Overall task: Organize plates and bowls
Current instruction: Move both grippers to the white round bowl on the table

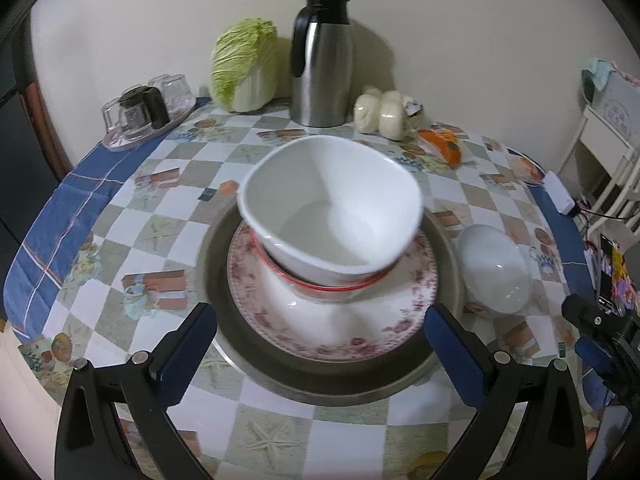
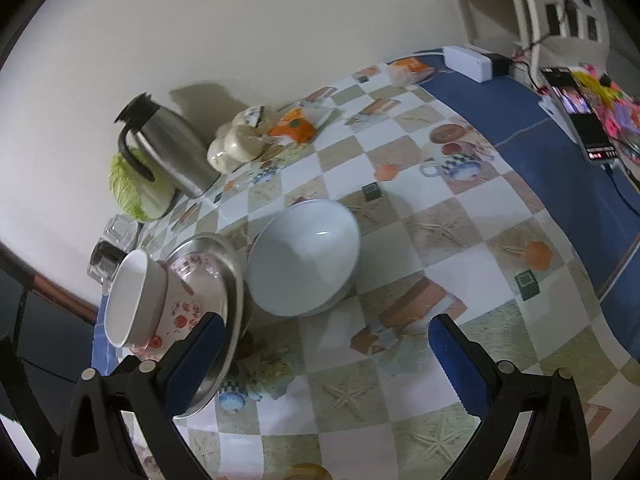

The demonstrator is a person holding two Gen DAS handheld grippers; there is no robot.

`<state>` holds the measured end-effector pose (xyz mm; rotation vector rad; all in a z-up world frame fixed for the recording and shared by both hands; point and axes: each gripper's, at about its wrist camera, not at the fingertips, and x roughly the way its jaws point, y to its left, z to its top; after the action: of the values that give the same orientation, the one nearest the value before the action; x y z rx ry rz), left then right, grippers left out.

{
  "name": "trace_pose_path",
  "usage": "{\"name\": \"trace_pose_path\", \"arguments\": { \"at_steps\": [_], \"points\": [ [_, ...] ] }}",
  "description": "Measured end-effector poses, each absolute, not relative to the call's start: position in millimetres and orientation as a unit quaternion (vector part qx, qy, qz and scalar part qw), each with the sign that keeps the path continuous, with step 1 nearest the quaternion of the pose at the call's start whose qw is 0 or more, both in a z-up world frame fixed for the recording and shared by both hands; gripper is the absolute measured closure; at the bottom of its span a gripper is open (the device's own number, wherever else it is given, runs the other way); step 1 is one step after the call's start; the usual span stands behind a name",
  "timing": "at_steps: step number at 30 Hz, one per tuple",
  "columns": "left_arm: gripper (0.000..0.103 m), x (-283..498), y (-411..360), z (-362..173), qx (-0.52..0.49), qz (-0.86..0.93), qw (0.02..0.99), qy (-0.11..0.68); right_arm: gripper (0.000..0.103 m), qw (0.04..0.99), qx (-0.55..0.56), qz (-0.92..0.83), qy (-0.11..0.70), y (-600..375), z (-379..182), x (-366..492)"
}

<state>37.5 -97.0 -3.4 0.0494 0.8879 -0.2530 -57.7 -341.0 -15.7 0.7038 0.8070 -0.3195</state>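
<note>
A white square-rimmed bowl sits in a red-rimmed bowl, on a floral plate that rests in a round metal tray. My left gripper stands open just in front of this stack, one finger on each side of the tray's near rim, touching nothing. To the right of the tray lies a second white bowl, which looks turned upside down on the tablecloth. My right gripper is open and empty, a short way before that bowl. The stack shows at the right wrist view's left edge.
At the back by the wall stand a steel jug, a cabbage, a tray of glasses, bagged buns and an orange packet. A white power strip and a phone lie at the table's right edge.
</note>
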Motion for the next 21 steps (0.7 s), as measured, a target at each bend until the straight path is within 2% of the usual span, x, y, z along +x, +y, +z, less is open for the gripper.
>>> {"name": "trace_pose_path", "arguments": {
  "at_steps": [21],
  "points": [
    [0.000,34,-206,2,0.099,-0.242,0.875,0.407,0.000,0.820,0.372,-0.197,0.388,-394,-41,-64]
  ]
}}
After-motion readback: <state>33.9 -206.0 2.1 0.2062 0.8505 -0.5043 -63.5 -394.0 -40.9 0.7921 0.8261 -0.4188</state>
